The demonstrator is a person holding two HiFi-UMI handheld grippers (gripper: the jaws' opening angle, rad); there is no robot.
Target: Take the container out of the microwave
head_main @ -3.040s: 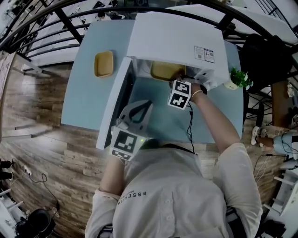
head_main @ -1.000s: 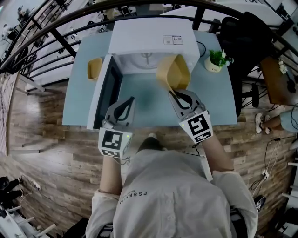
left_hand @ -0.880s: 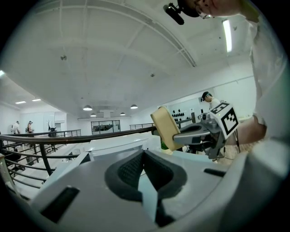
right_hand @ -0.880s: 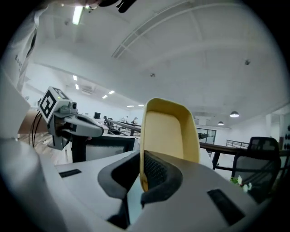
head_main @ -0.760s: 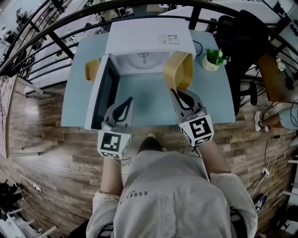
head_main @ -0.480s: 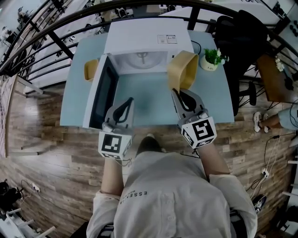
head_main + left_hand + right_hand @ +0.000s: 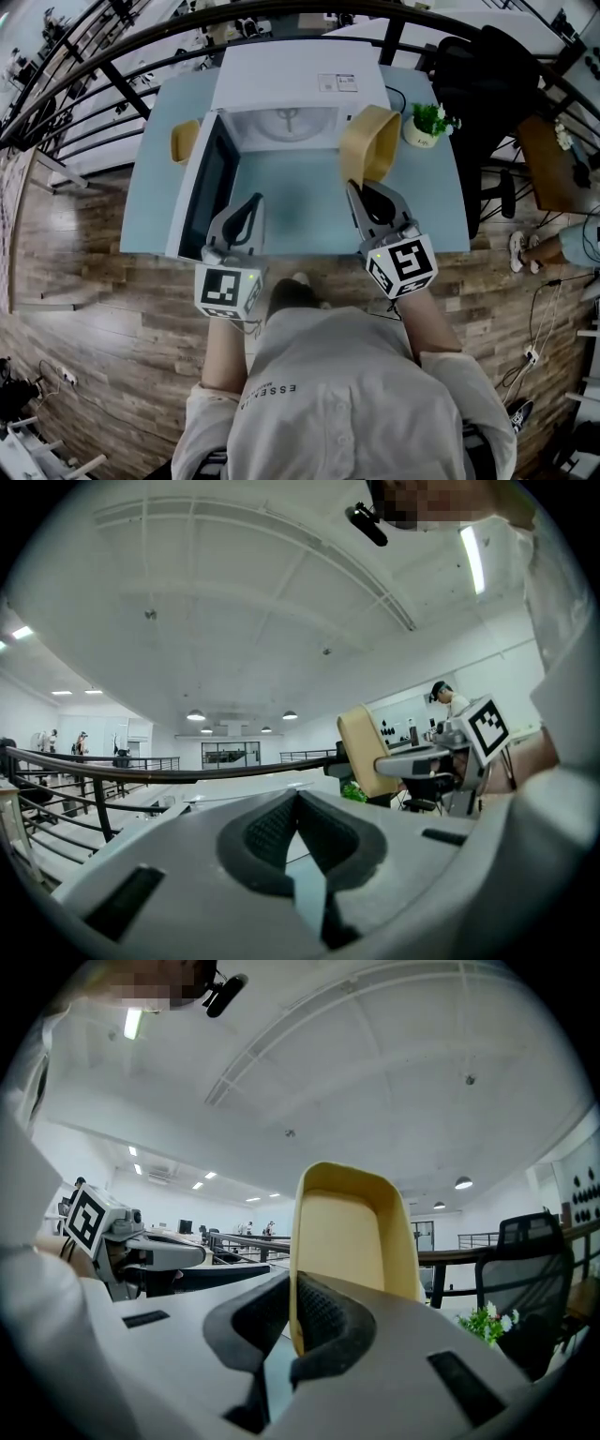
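Container clear of microwave, at its 4 o'clock, rim pinched tight in right gripper. Left gripper closed, empty. Removal judged done; next: level container, set on table.

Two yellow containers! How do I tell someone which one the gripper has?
Find the white microwave on the blue table, its door swung open to the left. Right of its opening, the container stands tipped on edge, its rim pinched in the right gripper. The other container lies on the table left of the microwave, and nothing holds it.
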